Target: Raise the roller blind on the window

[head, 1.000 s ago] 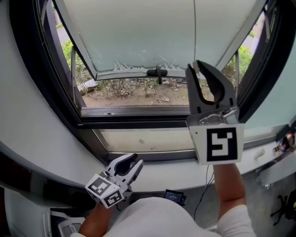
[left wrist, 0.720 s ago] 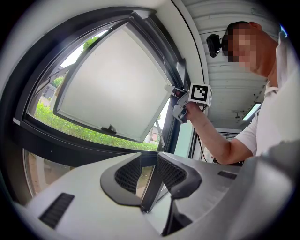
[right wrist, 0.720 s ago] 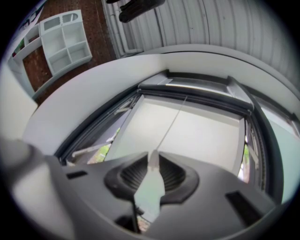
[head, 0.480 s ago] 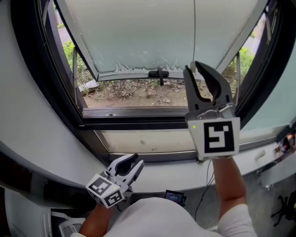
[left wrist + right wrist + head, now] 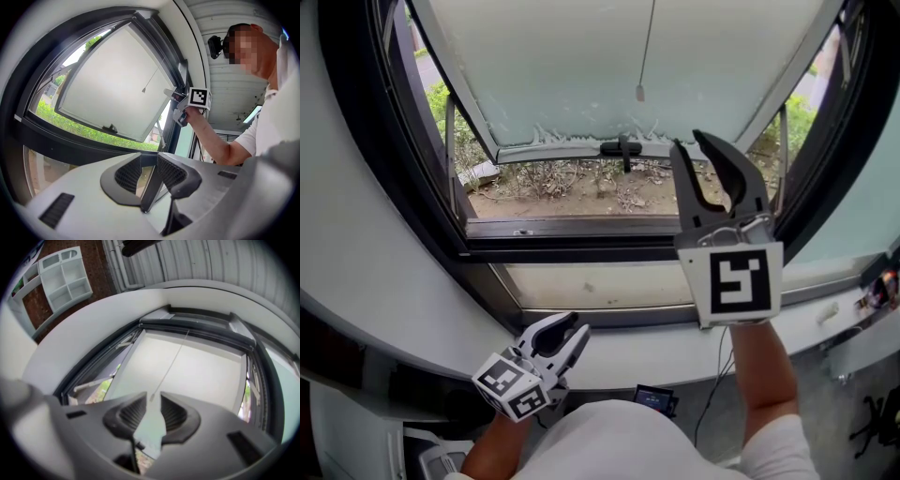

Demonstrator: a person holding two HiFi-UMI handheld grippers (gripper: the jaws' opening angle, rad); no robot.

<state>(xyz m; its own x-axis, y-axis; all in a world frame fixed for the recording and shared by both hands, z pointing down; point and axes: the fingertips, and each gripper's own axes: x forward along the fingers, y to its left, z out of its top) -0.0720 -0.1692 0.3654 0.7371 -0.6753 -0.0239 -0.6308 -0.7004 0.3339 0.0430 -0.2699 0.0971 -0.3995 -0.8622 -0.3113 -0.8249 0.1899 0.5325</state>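
A pale roller blind (image 5: 581, 66) covers the tilted window sash, its lower edge just above the black handle (image 5: 622, 148). The thin pull cord (image 5: 648, 47) hangs free in front of it and ends in a small weight (image 5: 640, 94). My right gripper (image 5: 688, 140) is raised to the right of the weight, apart from it, jaws opening with nothing between them. In the right gripper view the cord (image 5: 171, 362) lines up with the jaw gap of that gripper (image 5: 151, 398). My left gripper (image 5: 577, 325) stays low by the sill, open and empty; the left gripper view shows its jaws (image 5: 149, 159) apart.
A black window frame (image 5: 412, 187) surrounds the sash, with a white curved sill (image 5: 609, 361) below. Plants and soil (image 5: 572, 183) lie outside. A small dark device (image 5: 654, 398) and a cable sit under the sill. A white shelf unit (image 5: 63, 277) stands outside.
The cord was caught at the right gripper's fingertips; now it is let go and has swung left, hanging free. The right gripper has dropped slightly. The left gripper has not moved.
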